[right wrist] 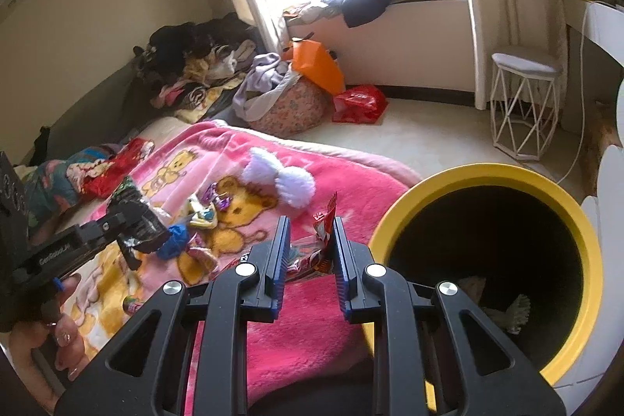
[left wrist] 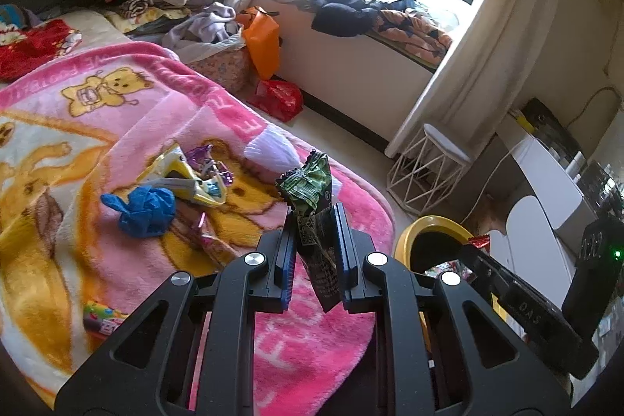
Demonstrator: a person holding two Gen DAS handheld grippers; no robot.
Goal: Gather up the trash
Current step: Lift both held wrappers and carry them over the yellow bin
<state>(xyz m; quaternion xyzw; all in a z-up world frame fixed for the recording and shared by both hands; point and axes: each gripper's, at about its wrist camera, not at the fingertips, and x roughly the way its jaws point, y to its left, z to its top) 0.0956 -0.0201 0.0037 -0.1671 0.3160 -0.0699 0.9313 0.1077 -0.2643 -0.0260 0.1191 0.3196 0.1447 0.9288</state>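
Observation:
My left gripper [left wrist: 315, 217] is shut on a green and black snack wrapper [left wrist: 308, 182], held above the pink bear blanket [left wrist: 312, 338]. In the right wrist view, my right gripper [right wrist: 310, 225] is shut on a red wrapper [right wrist: 325, 221] just left of the yellow bin [right wrist: 487, 174]. The bin's inside is dark, with some pale trash at the bottom. On the blanket lie a blue crumpled piece [left wrist: 142, 207], a yellow wrapper [left wrist: 195, 182] and purple foils [left wrist: 202, 154]. The left gripper [right wrist: 134, 221] also shows at the left of the right wrist view, held by a hand [right wrist: 58, 318].
A white fluffy toy [right wrist: 279, 178] lies on the blanket near the bin. On the floor beyond are a white wire stool [right wrist: 522, 104], a red bag [right wrist: 358, 104] and an orange bag [right wrist: 318, 65]. Clothes are piled on the bed's far end and the window sill.

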